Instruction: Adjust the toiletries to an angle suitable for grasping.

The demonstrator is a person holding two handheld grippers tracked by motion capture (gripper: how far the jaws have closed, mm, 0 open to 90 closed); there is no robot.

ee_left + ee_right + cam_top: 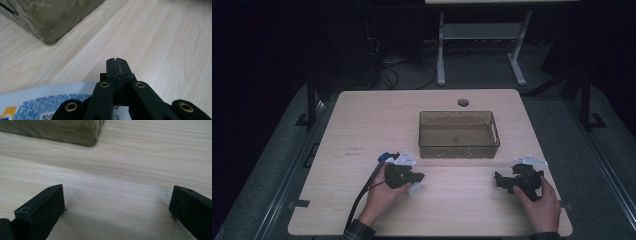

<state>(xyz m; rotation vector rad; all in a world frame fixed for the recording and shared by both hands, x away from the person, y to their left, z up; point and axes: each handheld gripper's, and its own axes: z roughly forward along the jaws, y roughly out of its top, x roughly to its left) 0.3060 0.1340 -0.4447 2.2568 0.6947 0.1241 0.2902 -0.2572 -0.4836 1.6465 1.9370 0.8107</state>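
My left gripper pinched tight, nothing between; white packet beneath. Right gripper spread wide, empty. Bin far-centre, probably drop target.

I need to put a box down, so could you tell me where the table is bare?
Bare table lies left of the bin, right of it, and between the left gripper and right gripper. It is crowded only around the hands.
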